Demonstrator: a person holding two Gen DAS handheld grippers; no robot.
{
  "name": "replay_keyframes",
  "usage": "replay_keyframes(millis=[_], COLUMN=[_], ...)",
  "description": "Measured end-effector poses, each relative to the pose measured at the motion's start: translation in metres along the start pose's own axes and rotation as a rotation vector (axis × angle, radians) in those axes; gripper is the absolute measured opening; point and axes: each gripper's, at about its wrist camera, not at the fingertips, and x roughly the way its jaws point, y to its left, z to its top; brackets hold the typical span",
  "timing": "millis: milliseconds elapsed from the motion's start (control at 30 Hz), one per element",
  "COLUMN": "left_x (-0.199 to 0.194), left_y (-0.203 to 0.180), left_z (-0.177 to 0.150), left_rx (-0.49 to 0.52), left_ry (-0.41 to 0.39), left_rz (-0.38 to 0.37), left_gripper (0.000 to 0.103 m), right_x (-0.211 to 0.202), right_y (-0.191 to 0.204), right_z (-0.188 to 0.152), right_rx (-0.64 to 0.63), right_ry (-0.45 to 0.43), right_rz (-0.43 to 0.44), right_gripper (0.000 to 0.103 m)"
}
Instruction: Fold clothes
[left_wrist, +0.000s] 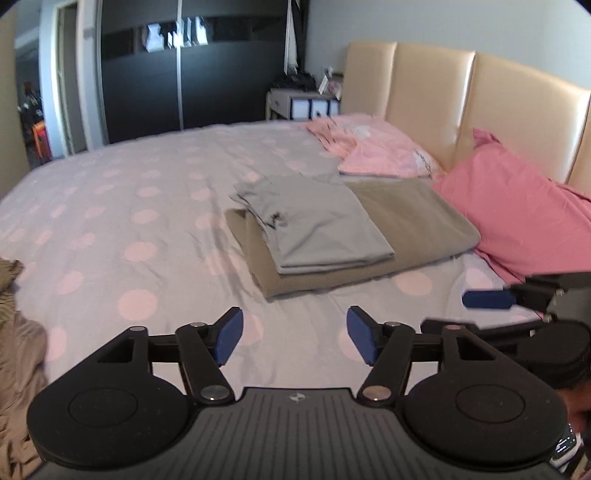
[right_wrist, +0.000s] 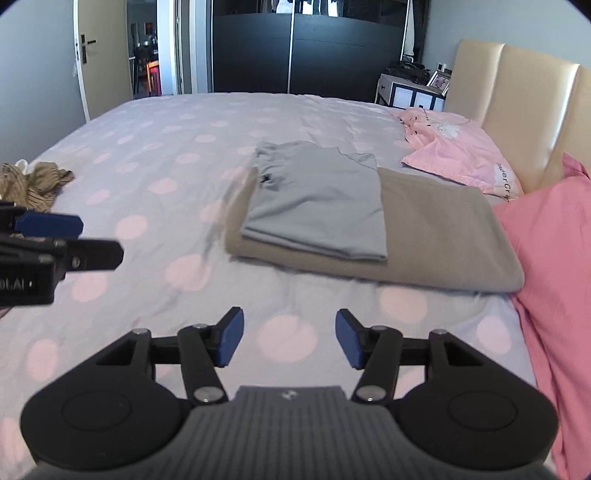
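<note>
A folded grey garment (left_wrist: 314, 221) (right_wrist: 317, 206) lies on top of a folded olive-brown garment (left_wrist: 417, 221) (right_wrist: 443, 236) on the bed, near the pillows. A crumpled striped brown garment (left_wrist: 18, 350) (right_wrist: 33, 181) lies unfolded at the left side of the bed. My left gripper (left_wrist: 294, 334) is open and empty, held above the sheet short of the folded stack. My right gripper (right_wrist: 289, 338) is open and empty, also above the sheet in front of the stack. The right gripper shows at the right edge of the left wrist view (left_wrist: 491, 299); the left gripper shows at the left edge of the right wrist view (right_wrist: 55, 236).
The bed (left_wrist: 129, 206) (right_wrist: 166, 155) has a lilac sheet with pink dots. Pink pillows (left_wrist: 517, 214) (right_wrist: 554, 258) and a light pink garment (left_wrist: 369, 147) (right_wrist: 450, 147) lie by the beige headboard (left_wrist: 480, 103). A nightstand (left_wrist: 303, 99) and dark wardrobe (right_wrist: 314, 48) stand beyond.
</note>
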Motion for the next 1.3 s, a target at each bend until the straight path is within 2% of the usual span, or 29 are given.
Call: replay_keyframes(millis=[100, 233, 367, 600, 733, 1300], left_x=[-0.019, -0.033, -0.037, -0.033, -0.030, -0.014], left_y=[0.000, 0.000, 0.000, -0.004, -0.005, -0.035], left_z=[-0.013, -0.030, -0.045, -0.065, -0.069, -0.063], left_rx=[-0.011, -0.031, -0.073, -0.052, -0.072, -0.032], left_ry=[-0.013, -0.018, -0.022, -0.015, -0.009, 0.012], left_rz=[0.012, 0.015, 0.043, 0.105, 0.092, 0.025], left_gripper=[0.068, 0.074, 0.075, 0.075, 0.075, 0.075], right_x=[-0.020, -0.040, -0.050, -0.052, -0.050, -0.053], right_y=[0.018, 0.036, 0.046, 0.051, 0.052, 0.021], right_z=[-0.011, -0.025, -0.037, -0.052, -0.056, -0.068], right_rx=[-0.013, -0.016, -0.014, 0.001, -0.008, 0.044], right_ry=[-0.020, -0.045, -0.058, -0.059, -0.057, -0.039], right_rz=[0.008, 0.009, -0.002, -0.010, -0.025, -0.088], right_gripper=[0.068, 0.068, 0.068, 0.070, 0.071, 0.072])
